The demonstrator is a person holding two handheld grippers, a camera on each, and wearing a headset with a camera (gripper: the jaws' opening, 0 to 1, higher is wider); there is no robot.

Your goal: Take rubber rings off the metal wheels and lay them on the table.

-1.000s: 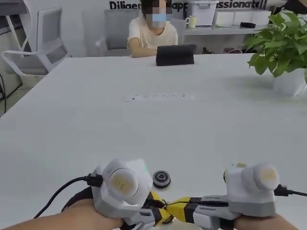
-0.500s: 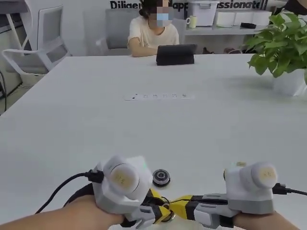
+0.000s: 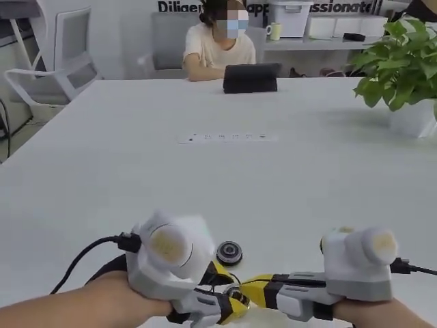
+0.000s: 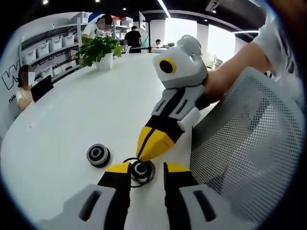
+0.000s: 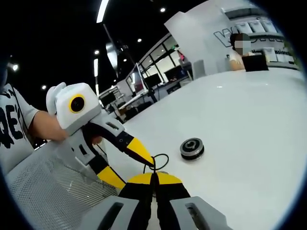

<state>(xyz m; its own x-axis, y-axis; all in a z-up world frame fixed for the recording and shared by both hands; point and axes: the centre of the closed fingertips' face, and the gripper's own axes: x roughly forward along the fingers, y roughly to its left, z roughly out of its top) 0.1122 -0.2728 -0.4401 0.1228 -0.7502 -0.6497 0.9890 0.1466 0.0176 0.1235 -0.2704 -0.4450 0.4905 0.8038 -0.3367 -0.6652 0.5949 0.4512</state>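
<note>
1. The left tongs (image 4: 146, 165) have edged slightly left, jaws apart either side of a metal wheel (image 4: 142, 171) at the worktop's (image 3: 218, 178) near edge; whether they clamp it cannot be told.
2. The right tongs (image 5: 154, 176) are together, pinching its rubber ring (image 5: 162, 155).
3. A second wheel (image 3: 229, 253) lies just beyond.

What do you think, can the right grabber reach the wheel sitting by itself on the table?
Probably yes, but not just yet. The lone wheel lies close by with bare table between. But the right gripper is shut on a rubber ring, so it must let go first.
</note>
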